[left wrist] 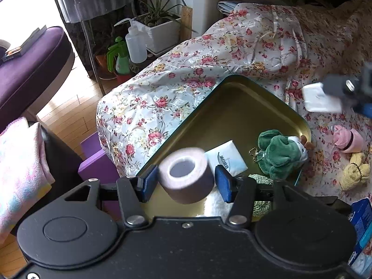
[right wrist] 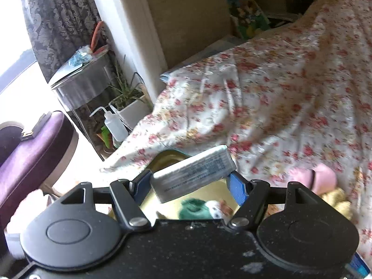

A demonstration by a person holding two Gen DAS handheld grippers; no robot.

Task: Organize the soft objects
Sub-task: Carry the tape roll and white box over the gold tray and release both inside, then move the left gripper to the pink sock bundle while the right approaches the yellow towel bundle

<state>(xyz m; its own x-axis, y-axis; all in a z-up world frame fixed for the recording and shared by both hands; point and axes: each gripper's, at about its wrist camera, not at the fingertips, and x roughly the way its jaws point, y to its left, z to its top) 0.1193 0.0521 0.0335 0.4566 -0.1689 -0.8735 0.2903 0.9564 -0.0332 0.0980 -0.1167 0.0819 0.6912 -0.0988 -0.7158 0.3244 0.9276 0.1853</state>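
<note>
A pale mauve roll of soft bandage tape with a hollow core (left wrist: 187, 174) sits between the blue pads of the left gripper (left wrist: 186, 180), above the near corner of a shallow gold-coloured metal tray with a teal rim (left wrist: 234, 107). The roll is blurred, a gap shows between it and the right-hand pad, and the pads do not press on it; the jaws stand partly apart.

Inside the tray lie a white plastic-wrapped pack of tissues with blue print (left wrist: 226, 159), a green plush toy with a white face and a ball chain (left wrist: 282, 153), and a pale green knitted piece (left wrist: 260, 177) at the near edge.

The right gripper (right wrist: 191, 182) is clamped on a flat white tissue pack with printed text on its side (right wrist: 195, 174), held tilted over the tray.

The tray rests on a floral cloth with red roses (left wrist: 162, 93). Beside the tray on the cloth lie a pink soft toy (left wrist: 348, 140) and a yellow plush bear (left wrist: 355, 171).
</note>
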